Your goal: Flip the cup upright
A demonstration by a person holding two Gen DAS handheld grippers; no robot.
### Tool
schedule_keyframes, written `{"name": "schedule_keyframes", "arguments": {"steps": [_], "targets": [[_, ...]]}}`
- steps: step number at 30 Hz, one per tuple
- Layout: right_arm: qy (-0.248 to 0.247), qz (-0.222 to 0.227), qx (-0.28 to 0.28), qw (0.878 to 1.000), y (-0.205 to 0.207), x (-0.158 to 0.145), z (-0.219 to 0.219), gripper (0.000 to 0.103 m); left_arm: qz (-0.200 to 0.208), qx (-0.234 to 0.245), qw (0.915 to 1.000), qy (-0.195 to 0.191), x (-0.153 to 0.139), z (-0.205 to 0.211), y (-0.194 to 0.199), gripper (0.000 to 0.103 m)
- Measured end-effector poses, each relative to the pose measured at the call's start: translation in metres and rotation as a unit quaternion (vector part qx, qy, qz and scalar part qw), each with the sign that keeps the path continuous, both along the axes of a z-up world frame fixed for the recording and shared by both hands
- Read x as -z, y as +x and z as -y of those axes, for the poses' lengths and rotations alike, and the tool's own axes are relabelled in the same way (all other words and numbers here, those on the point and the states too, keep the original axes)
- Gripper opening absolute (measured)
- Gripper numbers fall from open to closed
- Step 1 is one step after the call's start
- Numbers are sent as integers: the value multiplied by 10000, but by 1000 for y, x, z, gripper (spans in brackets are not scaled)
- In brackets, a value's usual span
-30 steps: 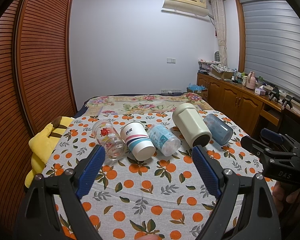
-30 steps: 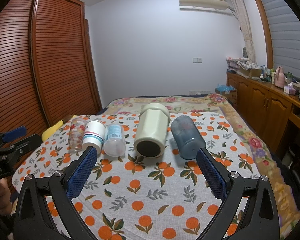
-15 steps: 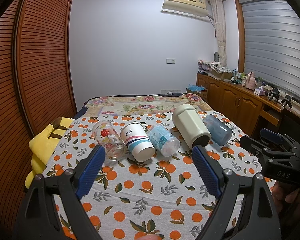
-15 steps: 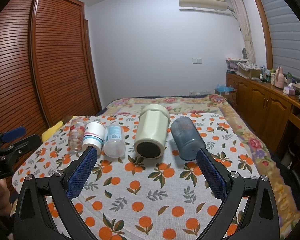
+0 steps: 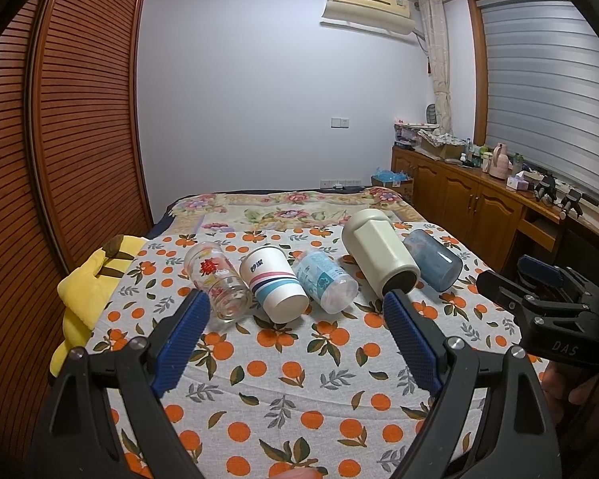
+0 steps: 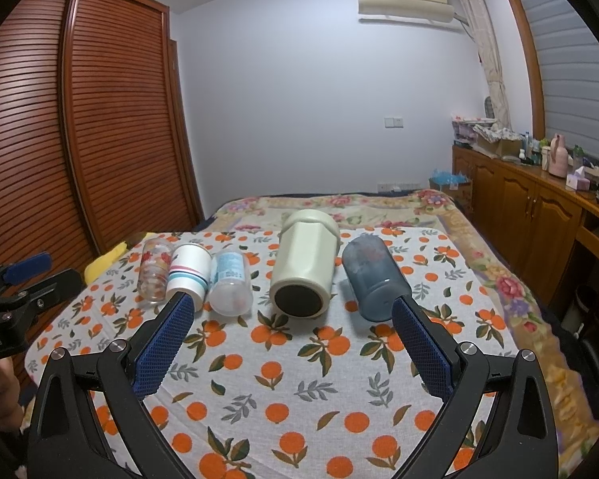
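Several cups lie on their sides in a row on the orange-print bedspread [image 5: 283,367]: a clear glass with red print [image 5: 218,281] [image 6: 153,271], a striped paper cup [image 5: 273,283] [image 6: 186,271], a clear plastic cup with blue print [image 5: 324,286] [image 6: 229,281], a large cream tumbler [image 5: 379,255] [image 6: 304,263] and a blue translucent cup [image 5: 433,259] [image 6: 373,275]. My left gripper [image 5: 295,313] is open and empty, short of the row. My right gripper [image 6: 289,311] is open and empty, short of the cream tumbler and blue cup.
A yellow plush toy [image 5: 88,291] lies at the bed's left edge beside a slatted wooden wardrobe [image 5: 72,139]. A wooden cabinet [image 5: 479,207] with clutter runs along the right wall. The right gripper shows at the right of the left wrist view [image 5: 547,311].
Both views have drifted slightly; the cups sit a little closer to the fingertips. Both grippers stay open and no cup has moved.
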State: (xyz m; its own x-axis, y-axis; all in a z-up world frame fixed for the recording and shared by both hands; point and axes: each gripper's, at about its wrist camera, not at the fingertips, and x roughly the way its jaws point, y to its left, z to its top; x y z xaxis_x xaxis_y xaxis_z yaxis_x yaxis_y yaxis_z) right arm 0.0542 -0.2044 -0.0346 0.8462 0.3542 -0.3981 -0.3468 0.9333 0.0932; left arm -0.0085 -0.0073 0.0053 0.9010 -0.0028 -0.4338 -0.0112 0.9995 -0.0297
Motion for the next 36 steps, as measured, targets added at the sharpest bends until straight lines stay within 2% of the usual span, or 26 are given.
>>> {"name": "schedule_keyframes", "arguments": {"steps": [16,24,32,36], "targets": [[-34,-79,-21,10000,1,-2,-6,101,-118,15,9999,-16,-3,-2,4,89],[52,-387,-112,9992,20,8,-5,101,-369,-43,9993,84,21,-9,24,89],[-90,-592,-163,9981,46,15,-8,99,-592,-21,9982,122,41,-17,44,89],[-206,-728,-205,9969,65,16,-11,97,-716,100,9974,20,47,-20,53,89]]}}
